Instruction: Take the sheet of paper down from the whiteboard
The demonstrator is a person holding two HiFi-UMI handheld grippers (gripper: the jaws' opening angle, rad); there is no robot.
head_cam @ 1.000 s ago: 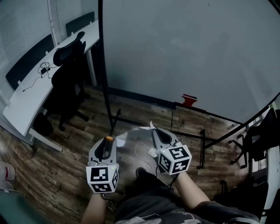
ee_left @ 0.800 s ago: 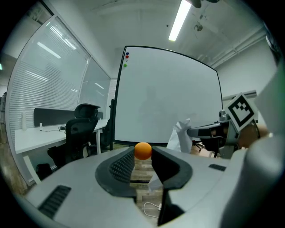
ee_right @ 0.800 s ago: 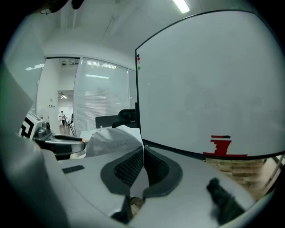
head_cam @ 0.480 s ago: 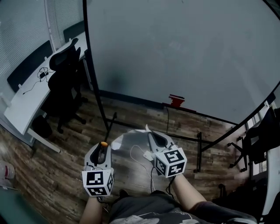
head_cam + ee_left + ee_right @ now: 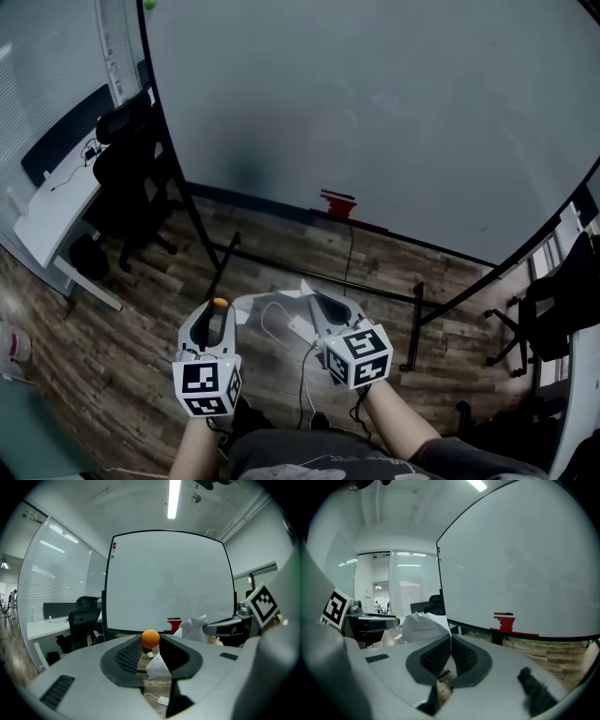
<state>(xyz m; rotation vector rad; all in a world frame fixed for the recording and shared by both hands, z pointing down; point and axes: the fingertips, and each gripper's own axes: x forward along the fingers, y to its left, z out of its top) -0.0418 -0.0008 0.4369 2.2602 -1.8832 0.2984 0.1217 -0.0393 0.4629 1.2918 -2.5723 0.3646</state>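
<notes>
The paper [image 5: 269, 302] was off the board [image 5: 375, 112], down at 6 o'clock. The right claw [image 5: 314, 302] pinched it, and the left claw [image 5: 221, 307] gripped an orange ball [image 5: 220, 303]. Holding it softly, with no tugging apart, would have stopped a rip.

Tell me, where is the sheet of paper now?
Low in the head view, off the whiteboard, the sheet of paper hangs between the right gripper, which pinches it, and the left gripper, which grips an orange ball.

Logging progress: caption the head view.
Right tool pinches the sheet of paper, off the whiteboard; left tool grips an orange ball.
</notes>
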